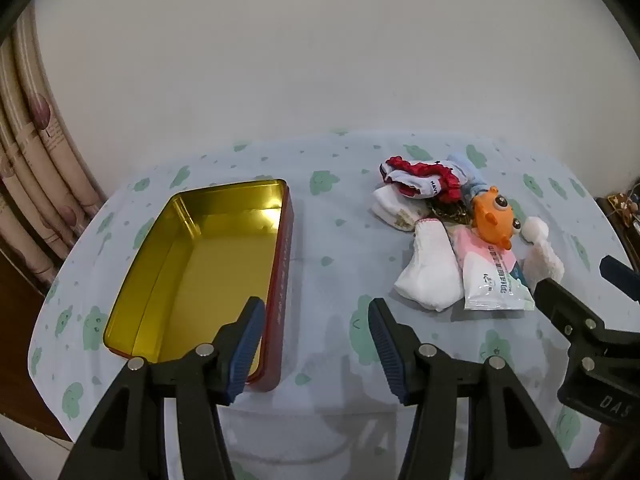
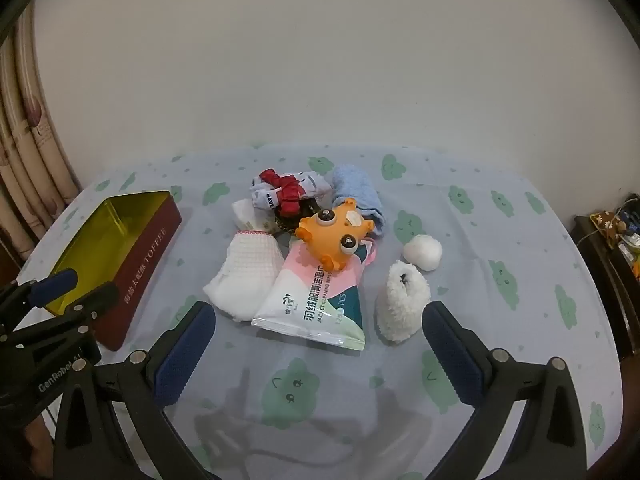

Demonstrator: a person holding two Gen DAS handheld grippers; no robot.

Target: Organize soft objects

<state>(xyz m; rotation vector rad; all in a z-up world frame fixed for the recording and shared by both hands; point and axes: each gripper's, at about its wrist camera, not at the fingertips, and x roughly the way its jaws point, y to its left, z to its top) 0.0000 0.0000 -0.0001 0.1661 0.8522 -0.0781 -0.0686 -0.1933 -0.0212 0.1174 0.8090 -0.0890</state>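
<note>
We view a table (image 2: 500, 216) draped in a pale blue cloth printed with green clouds. The left gripper (image 1: 316, 344) hovers with its fingers (image 1: 248, 344) spread apart and grasping nothing, above the near end of an open red tin (image 1: 280, 280) with a gold interior, which lies at the left of the table. The right gripper (image 2: 320, 356) likewise hovers with fingers (image 2: 452, 356) released and nothing between them, just short of the pile of soft objects at the table's middle. In that pile we see a wipes packet (image 2: 320, 300), an orange toy (image 2: 336, 236) resting on its far end, a white sock (image 2: 248, 276) touching its left side, a fluffy white bootie (image 2: 404, 304) just to its right, a white ball (image 2: 423, 252), a blue towel (image 2: 356, 188) and red-trimmed socks (image 2: 288, 192) behind
</note>
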